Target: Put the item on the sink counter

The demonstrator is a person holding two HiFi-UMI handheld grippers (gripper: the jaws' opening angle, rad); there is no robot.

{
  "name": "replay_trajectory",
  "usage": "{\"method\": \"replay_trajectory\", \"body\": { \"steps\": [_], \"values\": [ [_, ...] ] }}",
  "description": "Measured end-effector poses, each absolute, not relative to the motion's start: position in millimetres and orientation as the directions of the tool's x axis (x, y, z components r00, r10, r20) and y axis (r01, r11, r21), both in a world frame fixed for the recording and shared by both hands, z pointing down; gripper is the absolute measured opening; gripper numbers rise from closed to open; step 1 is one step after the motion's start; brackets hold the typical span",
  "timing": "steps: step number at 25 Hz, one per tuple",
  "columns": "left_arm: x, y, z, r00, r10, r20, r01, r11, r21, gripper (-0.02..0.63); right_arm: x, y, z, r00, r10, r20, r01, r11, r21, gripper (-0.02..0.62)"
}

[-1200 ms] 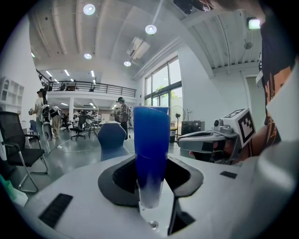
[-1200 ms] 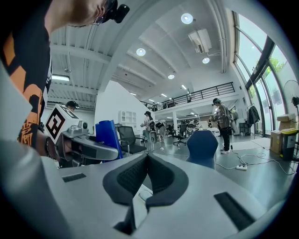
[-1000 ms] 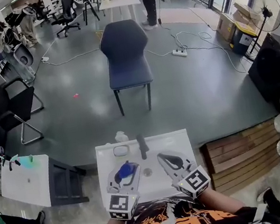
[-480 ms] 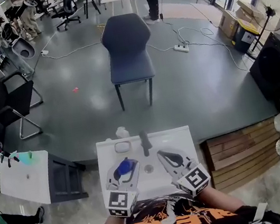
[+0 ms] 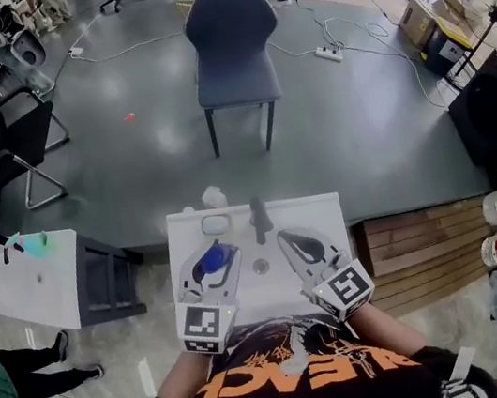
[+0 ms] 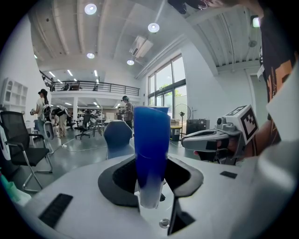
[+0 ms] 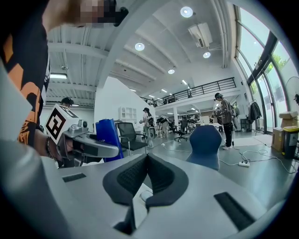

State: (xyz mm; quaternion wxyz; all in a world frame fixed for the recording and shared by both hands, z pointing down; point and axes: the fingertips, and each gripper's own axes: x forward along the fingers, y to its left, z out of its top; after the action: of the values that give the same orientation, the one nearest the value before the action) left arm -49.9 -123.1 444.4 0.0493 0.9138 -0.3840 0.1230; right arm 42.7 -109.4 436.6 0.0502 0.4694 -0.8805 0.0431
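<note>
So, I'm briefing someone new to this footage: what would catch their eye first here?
The tall blue cup clamped upright in the left gripper stands out most, over the white sink. Beside it the right gripper is shut and empty, and a dark blue chair stands alone on the grey floor beyond.

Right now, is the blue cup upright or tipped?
Upright: the blue cup stands vertical, wider end up, clamped in the left gripper.
</note>
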Motion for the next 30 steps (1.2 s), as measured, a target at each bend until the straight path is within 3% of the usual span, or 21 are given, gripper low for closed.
{"method": "replay_trajectory", "body": {
  "steps": [30],
  "values": [
    [-138.2,-208.9,517.5,0.591,-0.731,0.341,-0.779,-0.626,0.009,0.167,-48.4,-184.1,497.4,-0.591,-0.747,0.305,-0.797,0.600,-0.073,0.014]
  ]
}}
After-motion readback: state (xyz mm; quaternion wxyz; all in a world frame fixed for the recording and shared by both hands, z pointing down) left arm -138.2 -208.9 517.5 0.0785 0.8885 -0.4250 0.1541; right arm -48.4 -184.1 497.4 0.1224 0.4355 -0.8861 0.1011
